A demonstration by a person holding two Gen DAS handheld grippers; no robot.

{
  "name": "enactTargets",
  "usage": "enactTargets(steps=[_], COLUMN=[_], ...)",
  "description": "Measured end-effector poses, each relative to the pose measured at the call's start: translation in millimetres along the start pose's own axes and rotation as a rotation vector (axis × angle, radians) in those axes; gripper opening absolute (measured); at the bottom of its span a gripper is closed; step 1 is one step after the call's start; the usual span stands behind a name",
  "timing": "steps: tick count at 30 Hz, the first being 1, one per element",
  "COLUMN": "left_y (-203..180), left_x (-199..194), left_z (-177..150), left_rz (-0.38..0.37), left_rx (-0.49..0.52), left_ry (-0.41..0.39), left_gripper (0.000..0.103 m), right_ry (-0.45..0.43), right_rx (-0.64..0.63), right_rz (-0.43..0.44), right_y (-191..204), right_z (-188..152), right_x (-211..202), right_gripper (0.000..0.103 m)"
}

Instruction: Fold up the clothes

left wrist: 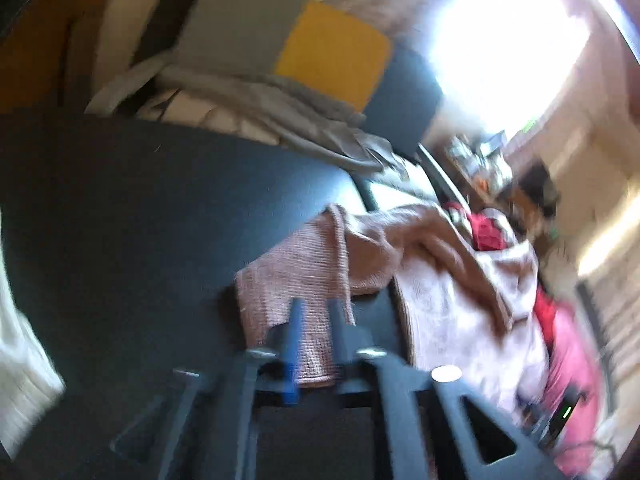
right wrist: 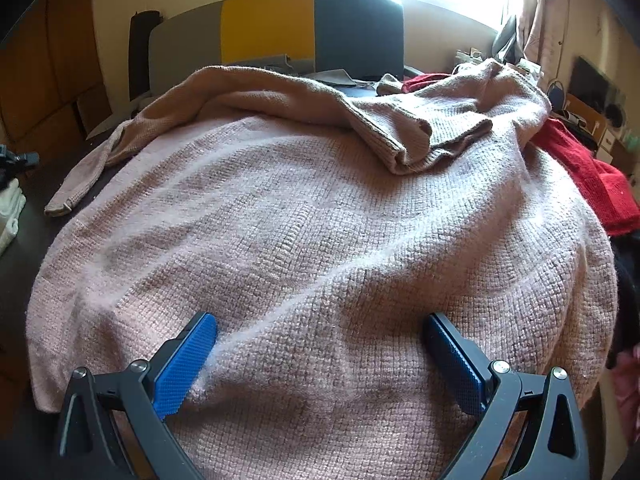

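A pale pink knitted sweater (right wrist: 304,248) lies spread on a dark table (right wrist: 24,240), body flat, one sleeve folded across its top (right wrist: 400,136). My right gripper (right wrist: 320,344) is open, its blue pads (right wrist: 188,356) resting wide apart on the sweater's near body. My left gripper (left wrist: 316,320) is shut on the cuff end of the other sleeve (left wrist: 292,280), held over the table (left wrist: 120,220). The left wrist view is blurred by motion. The sweater's body (left wrist: 452,304) lies to the right of that sleeve.
A red garment (right wrist: 580,168) lies at the sweater's right edge. White cloth (right wrist: 10,212) sits at the table's left. Grey fabric (left wrist: 304,120) and a grey, yellow and dark panelled chair back (right wrist: 280,28) stand behind the table. A bright window is at the back right.
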State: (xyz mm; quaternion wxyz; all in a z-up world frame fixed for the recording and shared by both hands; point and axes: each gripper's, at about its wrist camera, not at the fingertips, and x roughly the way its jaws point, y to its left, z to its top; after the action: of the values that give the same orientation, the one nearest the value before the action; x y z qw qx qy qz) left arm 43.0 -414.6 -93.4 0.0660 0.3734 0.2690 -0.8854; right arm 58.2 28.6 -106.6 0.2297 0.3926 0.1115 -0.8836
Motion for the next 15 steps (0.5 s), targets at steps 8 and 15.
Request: enactTargets(steps=[8, 15], left_y=[-46.8, -62.5], left_x=[57.3, 94.2], left_z=[-7.6, -19.7], left_rz=[0.073, 0.166], left_rx=[0.239, 0.366], left_ry=[0.184, 0.275], left_gripper=[0.033, 0.034], right_ry=[-0.005, -0.023], right_rx=[-0.003, -0.003], right_rz=[0.001, 0.005], right_y=[-2.2, -4.1], right_z=[-0.3, -2.1], right_x=[0.0, 0.1], right_gripper=[0.103, 0.103])
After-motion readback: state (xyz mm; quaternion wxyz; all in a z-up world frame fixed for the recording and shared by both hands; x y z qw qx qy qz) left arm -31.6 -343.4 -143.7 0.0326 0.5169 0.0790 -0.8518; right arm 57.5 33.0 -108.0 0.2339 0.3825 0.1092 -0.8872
